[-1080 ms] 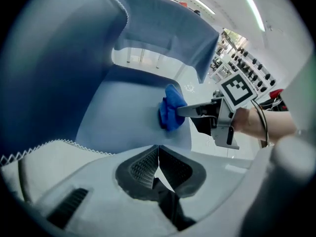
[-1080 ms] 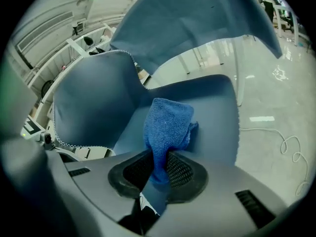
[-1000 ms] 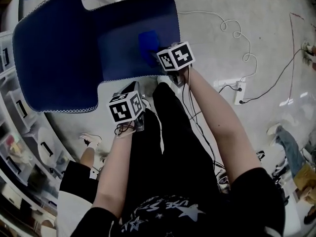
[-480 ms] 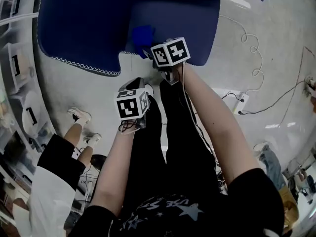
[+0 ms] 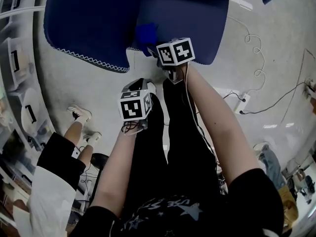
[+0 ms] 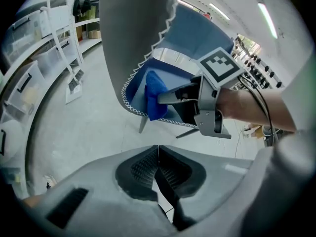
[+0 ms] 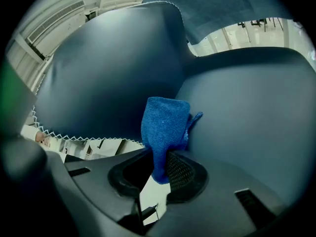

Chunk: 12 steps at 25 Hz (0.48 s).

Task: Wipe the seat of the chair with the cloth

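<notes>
A dark blue padded chair fills the top of the head view, its seat (image 5: 192, 19) at the right and its backrest (image 5: 84, 23) at the left. My right gripper (image 5: 152, 49) is shut on a bright blue cloth (image 5: 146, 33) and holds it against the seat's front-left part. In the right gripper view the cloth (image 7: 164, 127) hangs folded from the jaws over the seat (image 7: 247, 122). My left gripper (image 5: 134, 85) hovers off the chair, below its edge, jaws shut on nothing. From the left gripper view I see the cloth (image 6: 155, 102) and the right gripper (image 6: 197, 107) at the chair's edge.
Grey floor surrounds the chair. A white cable (image 5: 252, 43) and power strip (image 5: 243, 104) lie on the floor at the right. Shelving (image 5: 19, 83) curves along the left. Another person's legs and shoes (image 5: 79, 115) stand at the lower left.
The chair has shifted up and right in the head view as the camera moved. The right gripper keeps the cloth on the seat near its front-left edge; the left gripper stays shut and idle.
</notes>
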Tool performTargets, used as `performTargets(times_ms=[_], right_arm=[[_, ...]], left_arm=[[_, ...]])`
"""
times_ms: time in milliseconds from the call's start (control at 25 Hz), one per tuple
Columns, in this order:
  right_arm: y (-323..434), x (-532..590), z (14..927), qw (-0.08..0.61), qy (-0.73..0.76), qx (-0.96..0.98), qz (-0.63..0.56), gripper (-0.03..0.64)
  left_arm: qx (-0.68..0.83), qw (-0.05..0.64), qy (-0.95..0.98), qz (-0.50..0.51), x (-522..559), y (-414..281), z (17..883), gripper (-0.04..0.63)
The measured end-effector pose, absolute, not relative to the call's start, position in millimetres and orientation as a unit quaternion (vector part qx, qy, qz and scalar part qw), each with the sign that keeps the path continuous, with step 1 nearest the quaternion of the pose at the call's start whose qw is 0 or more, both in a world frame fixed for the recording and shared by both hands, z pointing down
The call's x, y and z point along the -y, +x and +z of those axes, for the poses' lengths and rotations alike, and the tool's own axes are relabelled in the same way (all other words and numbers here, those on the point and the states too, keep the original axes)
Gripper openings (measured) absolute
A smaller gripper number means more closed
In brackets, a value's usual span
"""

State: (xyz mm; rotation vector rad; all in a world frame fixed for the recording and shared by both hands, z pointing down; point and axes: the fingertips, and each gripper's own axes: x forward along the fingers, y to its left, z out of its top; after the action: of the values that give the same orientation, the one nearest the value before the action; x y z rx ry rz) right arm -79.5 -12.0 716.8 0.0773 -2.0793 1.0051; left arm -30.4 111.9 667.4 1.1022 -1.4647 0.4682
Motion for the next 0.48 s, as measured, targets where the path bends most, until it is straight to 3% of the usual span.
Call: performTargets(times_ms=[480], right_arm=[[25.1, 71.6, 724.0, 0.418, 0.141, 0.806, 0.395, 0.067]], left_arm=[[0.579, 0.55, 0.546, 0.254, -55.7, -6.9, 656.5, 0.02]])
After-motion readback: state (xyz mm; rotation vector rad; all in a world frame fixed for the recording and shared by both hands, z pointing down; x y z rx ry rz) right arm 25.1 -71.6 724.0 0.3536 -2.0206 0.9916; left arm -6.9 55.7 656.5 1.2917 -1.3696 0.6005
